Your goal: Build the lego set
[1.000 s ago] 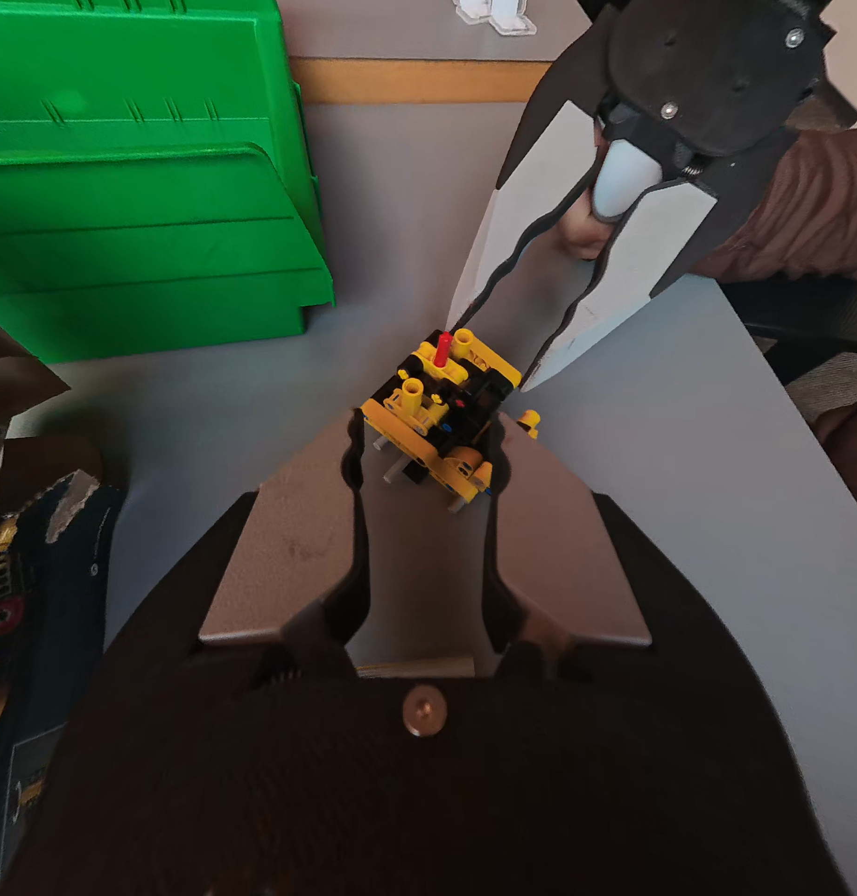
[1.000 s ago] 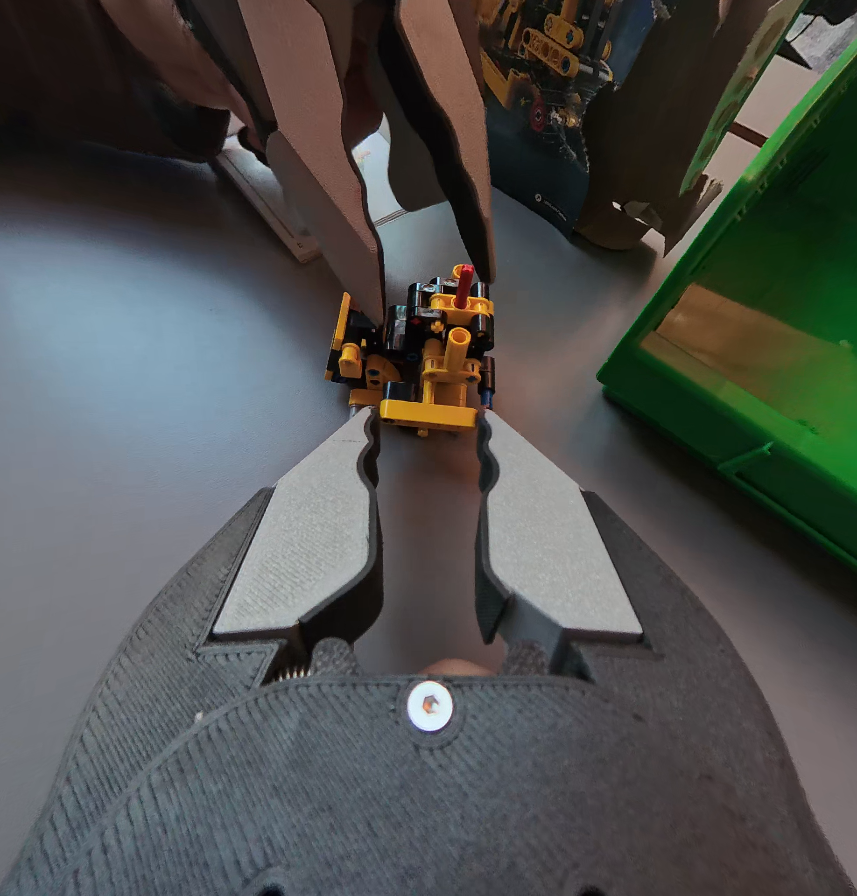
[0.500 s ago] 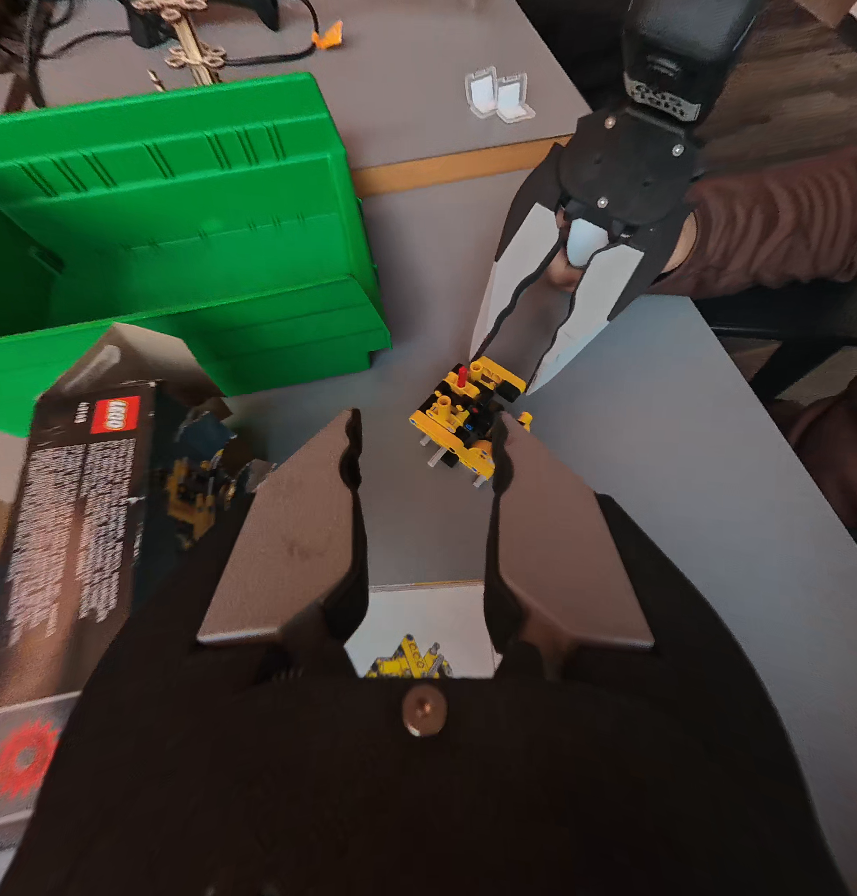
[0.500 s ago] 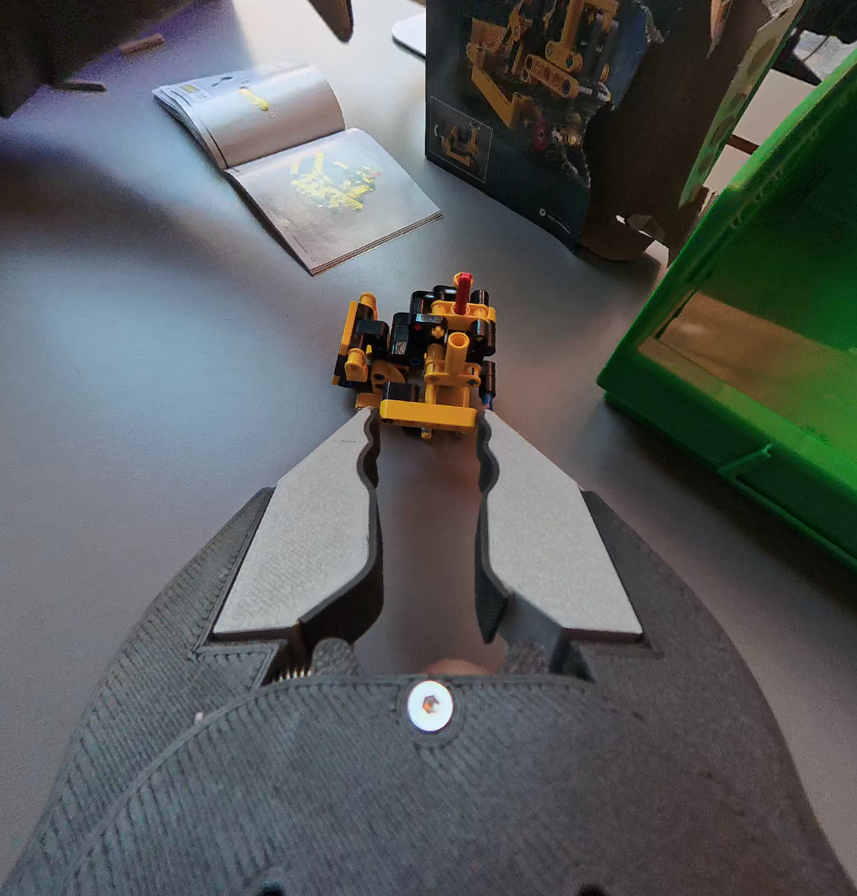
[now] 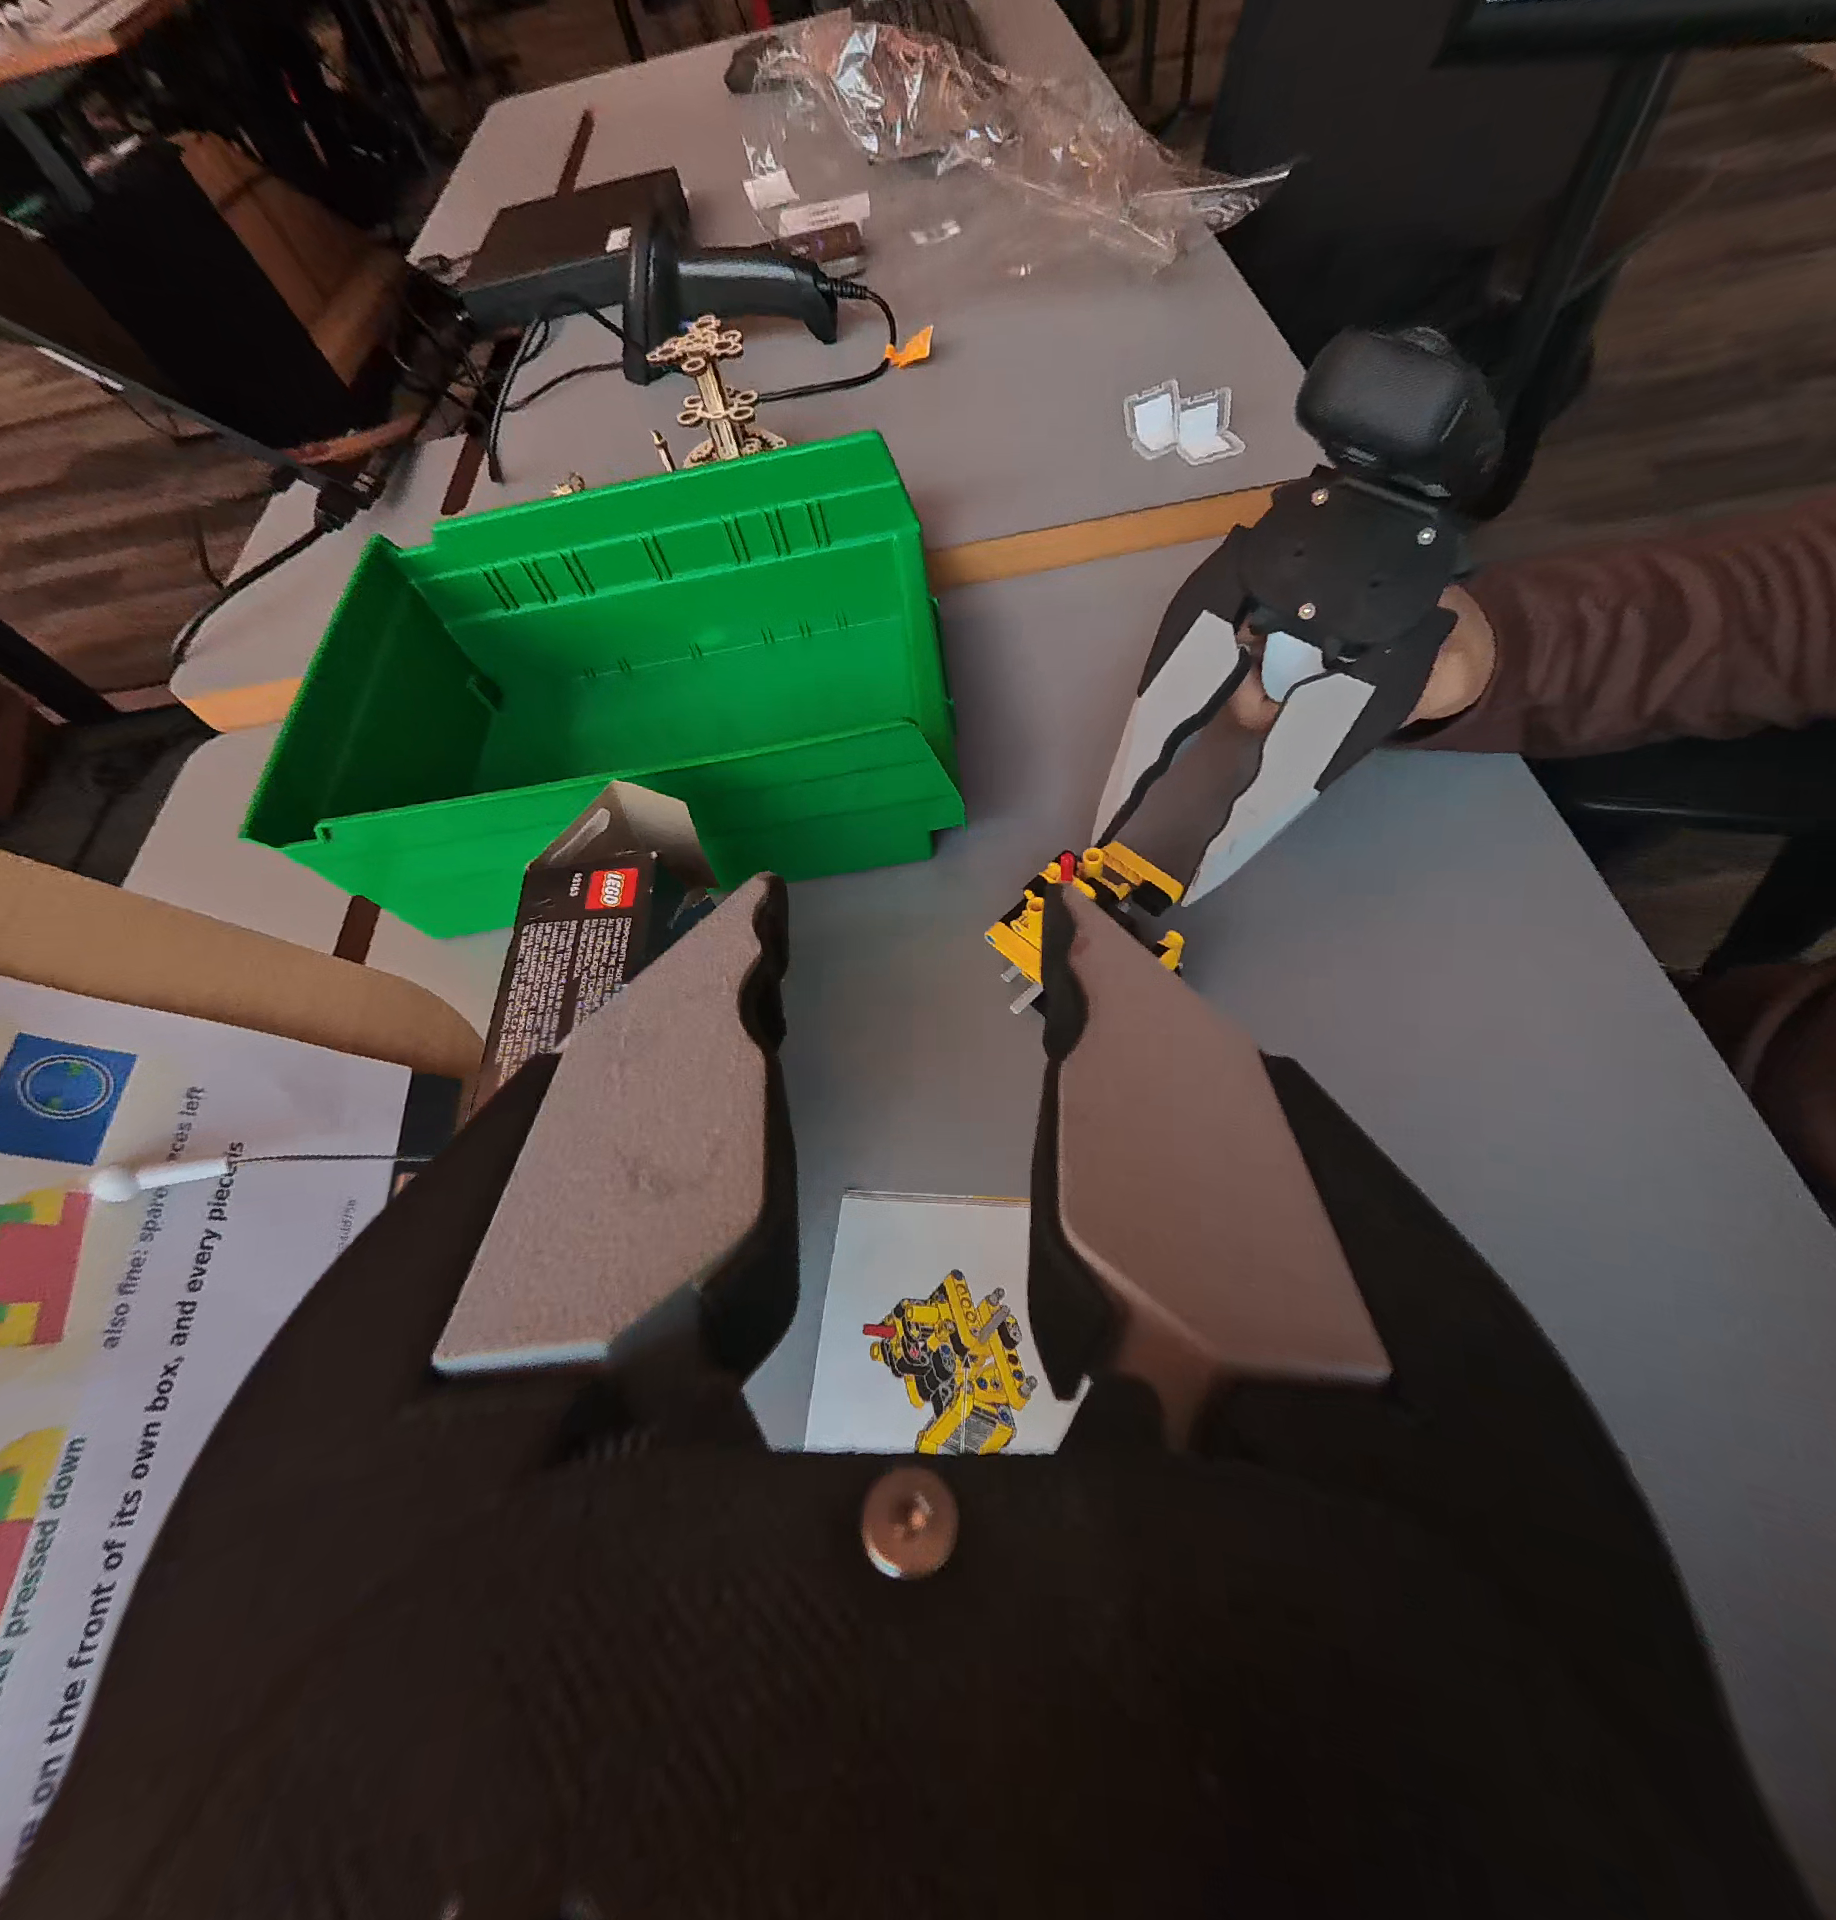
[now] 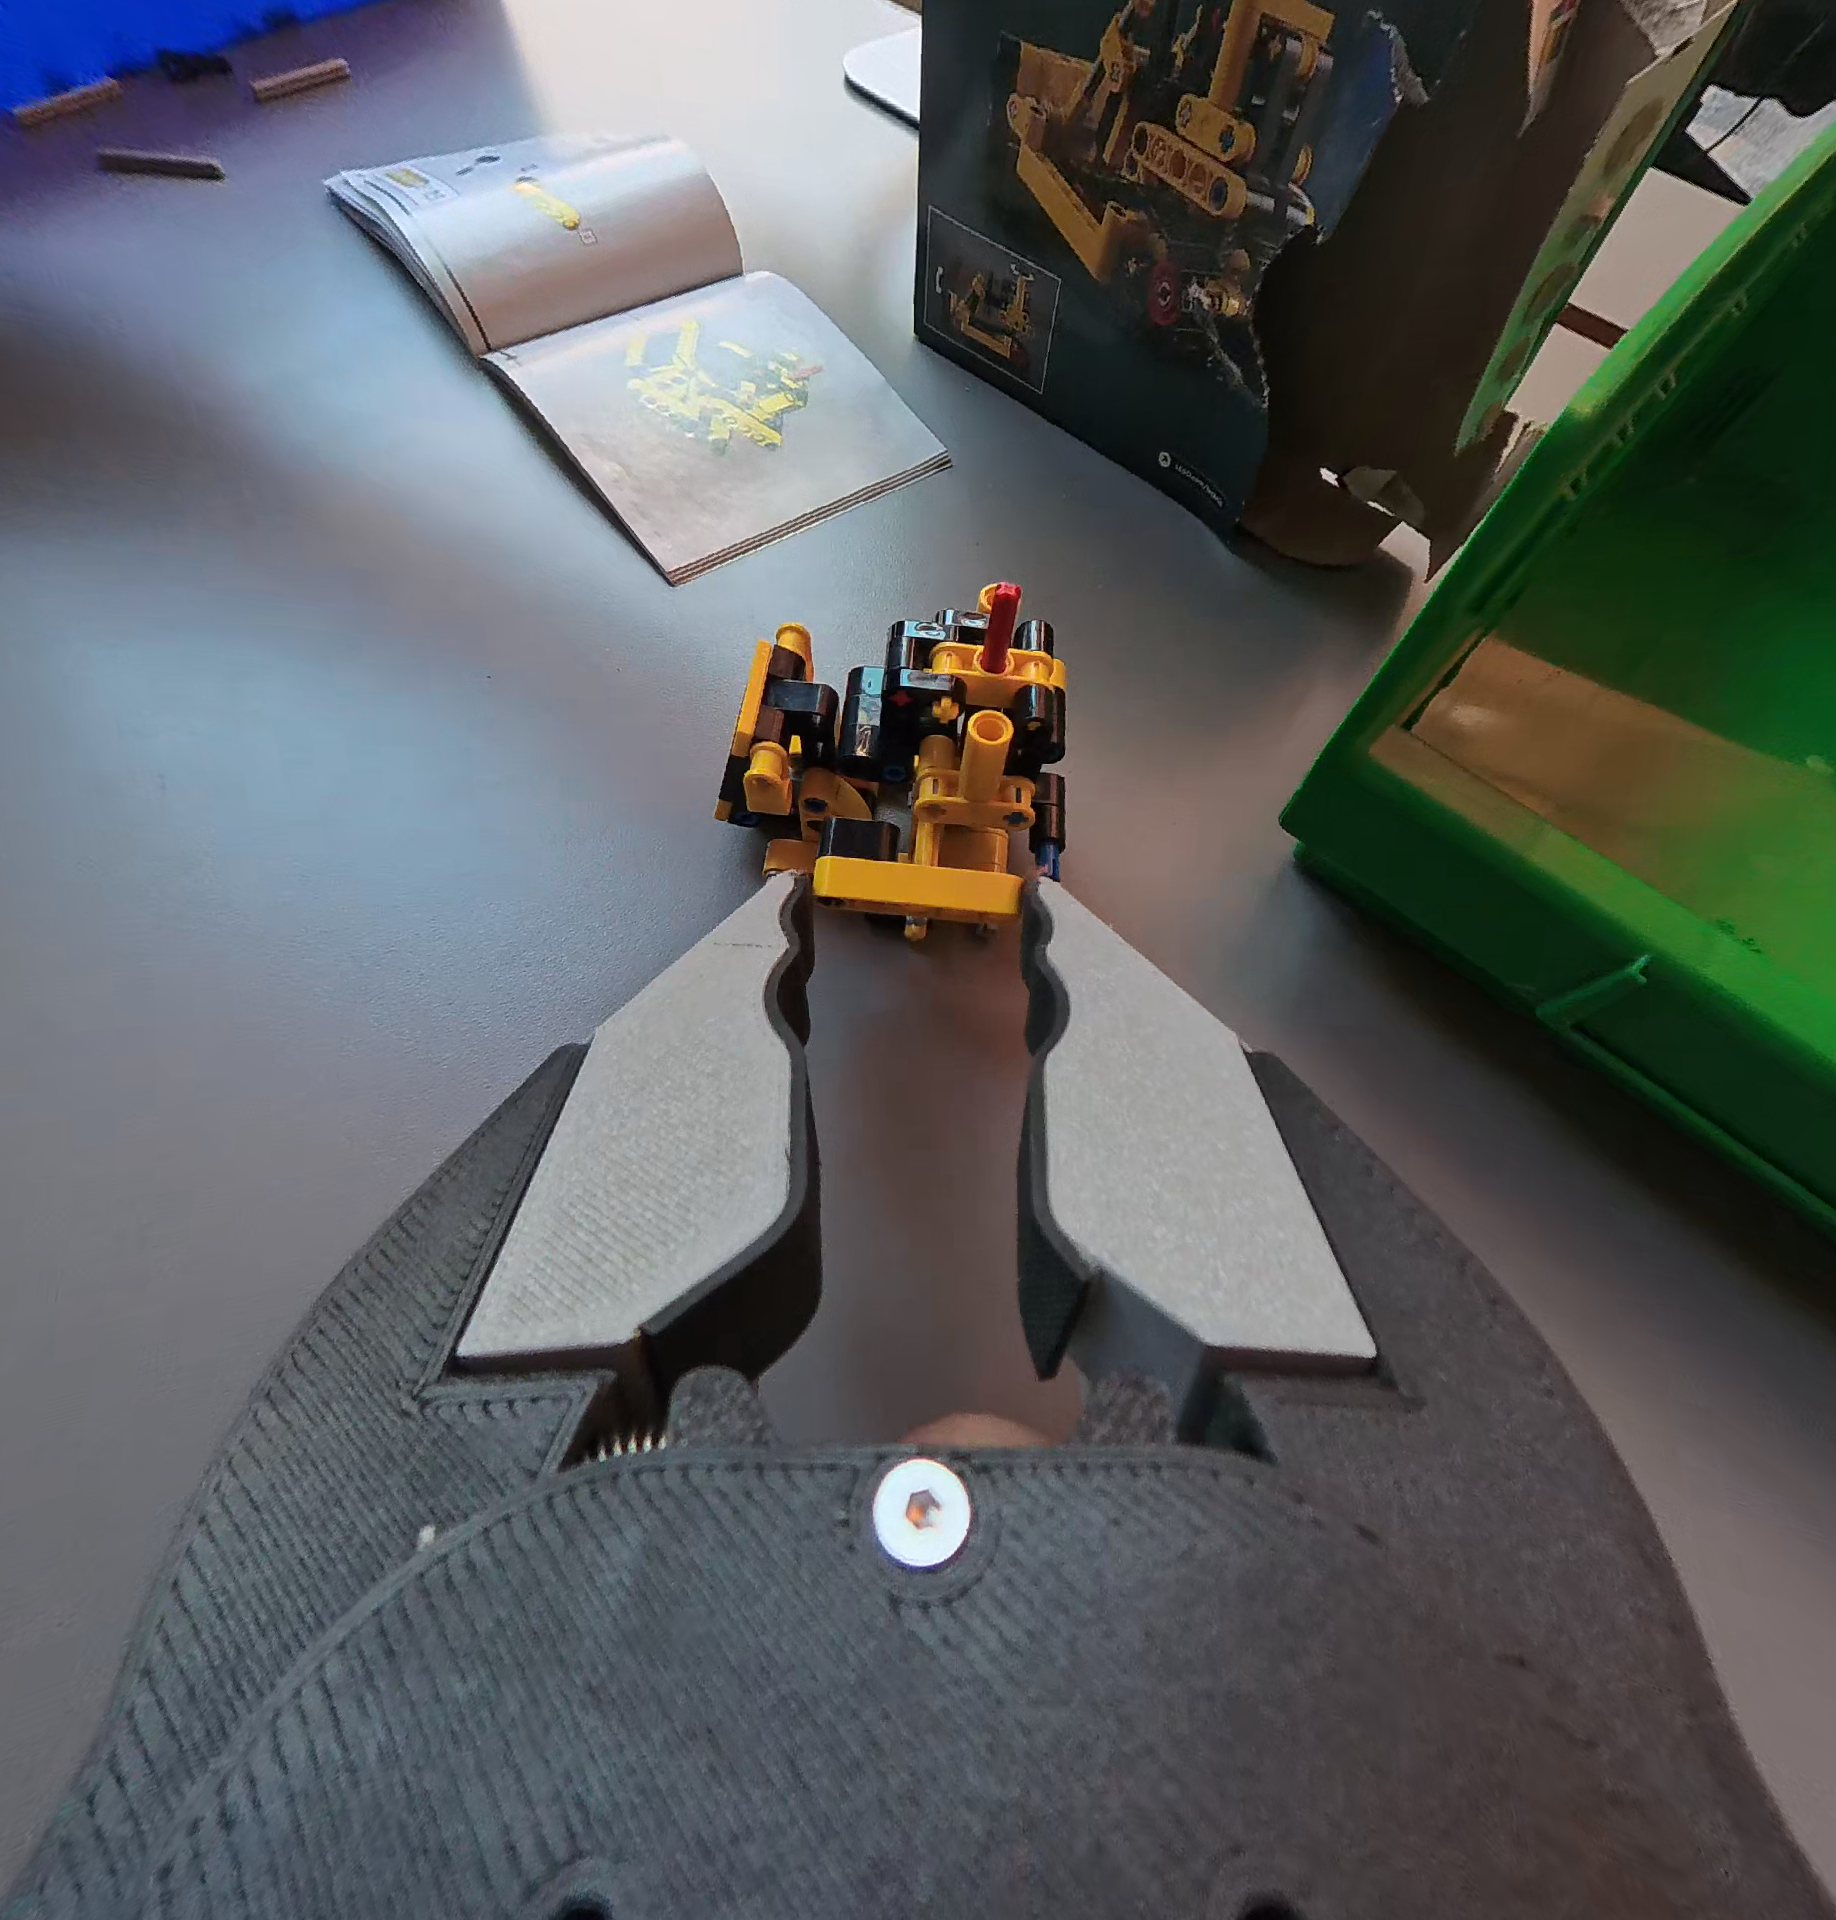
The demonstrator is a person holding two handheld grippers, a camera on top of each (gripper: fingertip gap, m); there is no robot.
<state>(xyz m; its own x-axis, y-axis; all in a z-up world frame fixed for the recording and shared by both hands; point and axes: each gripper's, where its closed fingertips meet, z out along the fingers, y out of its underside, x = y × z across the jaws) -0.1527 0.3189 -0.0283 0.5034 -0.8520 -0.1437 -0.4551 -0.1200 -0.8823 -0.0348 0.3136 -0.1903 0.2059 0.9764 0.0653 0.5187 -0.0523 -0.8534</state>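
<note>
Left gripper (image 5: 909,940) now raised and pulled back from the lego model (image 6: 898,774); a second ago down at it, fingers either side. Fingers apart, holding nothing. From this height, open instruction booklet (image 5: 935,1325) visible between the fingers, near side of table (image 5: 1465,1143).

Right gripper (image 6: 916,899) same pose as before: fingers partly open, tips either side of the model's near yellow plate, right at its ends. Actual contact hard to confirm.

Model sits on the grey table, upright, red pin (image 6: 1000,621) standing at its far end. Green bin (image 6: 1641,727) to the right in right wrist view, set box (image 6: 1132,239) far behind, booklet (image 6: 644,343) far left.

Judgement: two-handed press or adjustment probably over; left free to fetch the next piece or check the booklet, right steadying the model. Build looks partial — no wheels or blade on yet
</note>
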